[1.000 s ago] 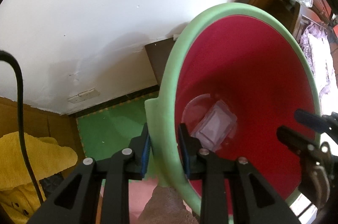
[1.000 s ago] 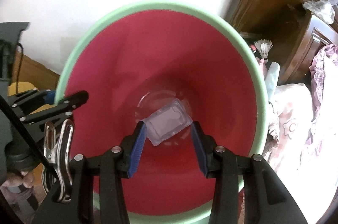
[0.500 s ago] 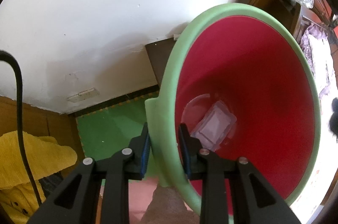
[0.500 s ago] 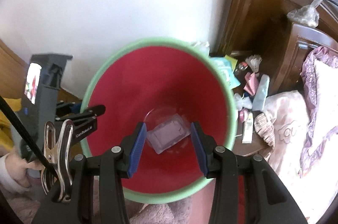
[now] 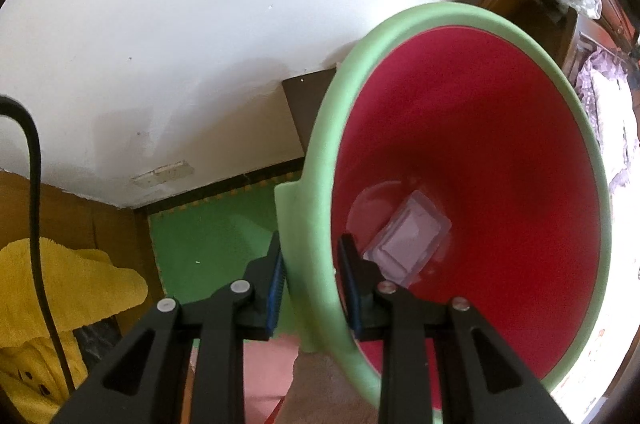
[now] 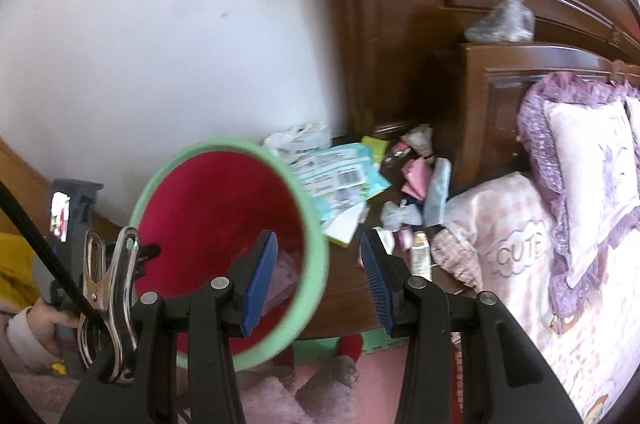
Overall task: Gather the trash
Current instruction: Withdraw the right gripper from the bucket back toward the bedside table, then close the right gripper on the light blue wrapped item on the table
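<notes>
- The trash bin [image 5: 472, 152], a bucket with a pale green rim and red inside, fills the right half of the left wrist view and sits at lower left of centre in the right wrist view [image 6: 316, 224].
- A clear plastic blister tray [image 5: 412, 236] lies on the bin's bottom, just above the lower centre of the left wrist view; in the right wrist view only a pale patch of it shows behind the near finger.
- The left gripper [image 5: 310, 288] is clamped on the bin's green rim, one blue-padded finger outside the wall and the other inside, the jaws nearly together.
- The right gripper [image 6: 320, 284] stands about half open with nothing between its blue pads [image 6: 262, 280]; the bin's rim lies behind the gap, not touched.
- Loose trash [image 6: 340, 180] — printed wrappers, crumpled paper, small packets — lies scattered on a dark wooden nightstand [image 6: 400, 148] at the centre of the right wrist view, just right of the bin.
- A bed with a pink cover [image 6: 520, 264] and a purple frilled pillow [image 6: 588, 160] takes the right side.
- A hand in a light sleeve [image 6: 36, 324] shows at the lower left edge.
</notes>
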`<state>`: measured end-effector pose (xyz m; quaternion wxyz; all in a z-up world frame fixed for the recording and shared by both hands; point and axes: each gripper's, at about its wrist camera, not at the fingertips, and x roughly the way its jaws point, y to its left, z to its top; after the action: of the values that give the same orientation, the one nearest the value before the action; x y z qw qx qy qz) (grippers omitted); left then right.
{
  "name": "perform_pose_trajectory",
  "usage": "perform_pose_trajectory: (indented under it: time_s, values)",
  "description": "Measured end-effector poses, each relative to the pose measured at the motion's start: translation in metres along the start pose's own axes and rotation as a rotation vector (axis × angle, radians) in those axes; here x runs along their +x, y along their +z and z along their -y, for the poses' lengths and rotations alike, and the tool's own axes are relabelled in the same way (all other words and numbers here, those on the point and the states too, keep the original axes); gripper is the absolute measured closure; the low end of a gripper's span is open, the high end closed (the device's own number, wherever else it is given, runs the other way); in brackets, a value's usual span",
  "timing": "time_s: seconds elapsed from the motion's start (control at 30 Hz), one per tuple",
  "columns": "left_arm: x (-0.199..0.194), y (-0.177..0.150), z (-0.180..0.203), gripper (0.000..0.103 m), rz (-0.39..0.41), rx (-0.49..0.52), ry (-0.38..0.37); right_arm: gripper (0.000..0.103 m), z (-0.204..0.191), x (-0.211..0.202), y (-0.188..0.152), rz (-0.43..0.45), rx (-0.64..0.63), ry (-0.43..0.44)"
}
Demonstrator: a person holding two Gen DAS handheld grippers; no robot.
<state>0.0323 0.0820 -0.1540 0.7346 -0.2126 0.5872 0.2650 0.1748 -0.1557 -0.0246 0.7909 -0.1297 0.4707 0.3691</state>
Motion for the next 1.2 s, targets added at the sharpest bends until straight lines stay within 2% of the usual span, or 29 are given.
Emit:
perform_pose_trajectory:
  time_s: [0.33,0.6,0.7,0.93,1.1,1.2]
  values:
    - [0.000,0.003,-0.003,0.078,-0.006,-0.040,0.019,0.058,0.068,0.025,-0.010,-0.036,0.089,-0.055]
    - [0.000,0.002,0.001,0.079,-0.009,-0.064,0.069,0.058,0.119,0.072,-0.012,-0.086,0.134,-0.108]
    - [0.002,0.000,-0.001,0.079,-0.022,-0.102,0.064,0.058,0.136,0.091,-0.010,-0.096,0.149,-0.089]
    - [0.003,-0.004,0.000,0.079,-0.016,-0.139,0.085,0.058,0.154,0.133,-0.005,-0.095,0.118,-0.117]
    - [0.002,-0.007,-0.002,0.079,-0.013,-0.179,0.093,0.058,0.170,0.175,0.001,-0.150,0.139,-0.073]
    - [0.002,-0.009,-0.001,0.078,-0.010,-0.190,0.104,0.058,0.171,0.197,0.005,-0.171,0.110,-0.087]
